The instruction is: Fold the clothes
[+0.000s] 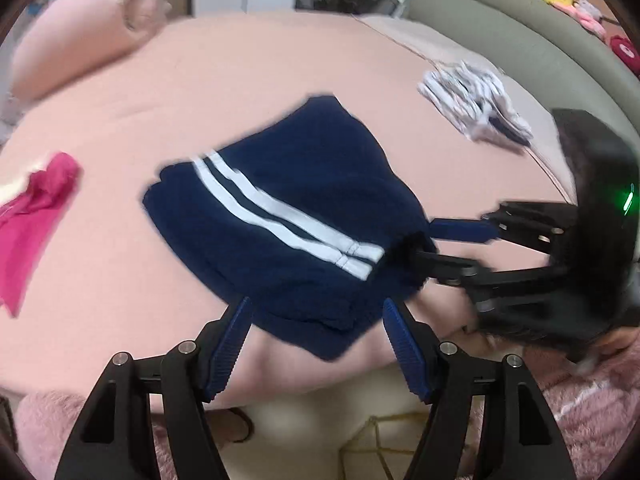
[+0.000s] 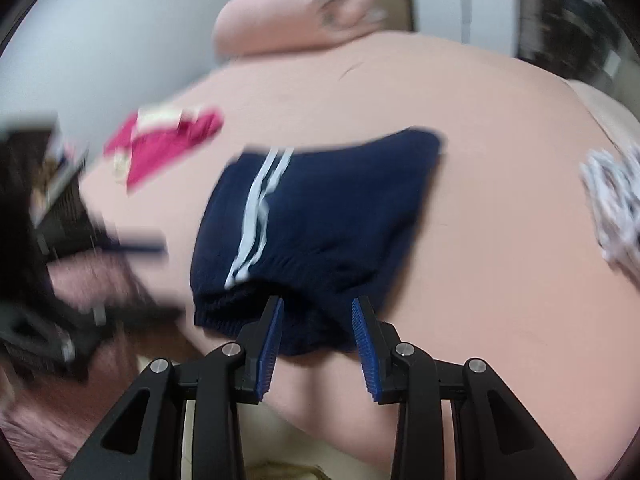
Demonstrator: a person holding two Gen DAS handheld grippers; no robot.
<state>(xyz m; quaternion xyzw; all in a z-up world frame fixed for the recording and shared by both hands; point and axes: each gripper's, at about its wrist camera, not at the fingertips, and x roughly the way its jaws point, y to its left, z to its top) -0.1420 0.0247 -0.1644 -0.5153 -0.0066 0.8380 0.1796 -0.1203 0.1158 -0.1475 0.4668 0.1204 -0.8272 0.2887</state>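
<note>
Nearest the left wrist camera, the left gripper (image 1: pixel 316 304) has its blue-padded fingers (image 1: pixel 230 348) spread apart and released, straddling the near hem of the folded navy shorts (image 1: pixel 280 220) without pinching the cloth. The shorts, marked by two white stripes (image 1: pixel 280 216), lie in a compact fold on the pink bed (image 1: pixel 280 60), close to its near edge. Scanning left to right in that view: a magenta garment (image 1: pixel 28 216) sits well apart at the left, the shorts in the middle, a white patterned garment (image 1: pixel 476 108) farther back to the right, and the right gripper (image 1: pixel 434 242) enters from the right at the waistband end. In the right wrist view that gripper (image 2: pixel 318 304) has its fingers (image 2: pixel 270 344) parted too, loose on either side of the bunched waistband, nothing clamped. The main risk, as I judge it, is a pad or fingertip catching the waistband or hem as the hands draw away, which would drag the top layer and undo the fold; the shorts also lie near the bed's front edge, so a snag pulling toward the person could tip part of them over it. Open room is generous behind the shorts toward the pink pillow (image 1: pixel 80 28), and on both sides before the other garments are reached.
</note>
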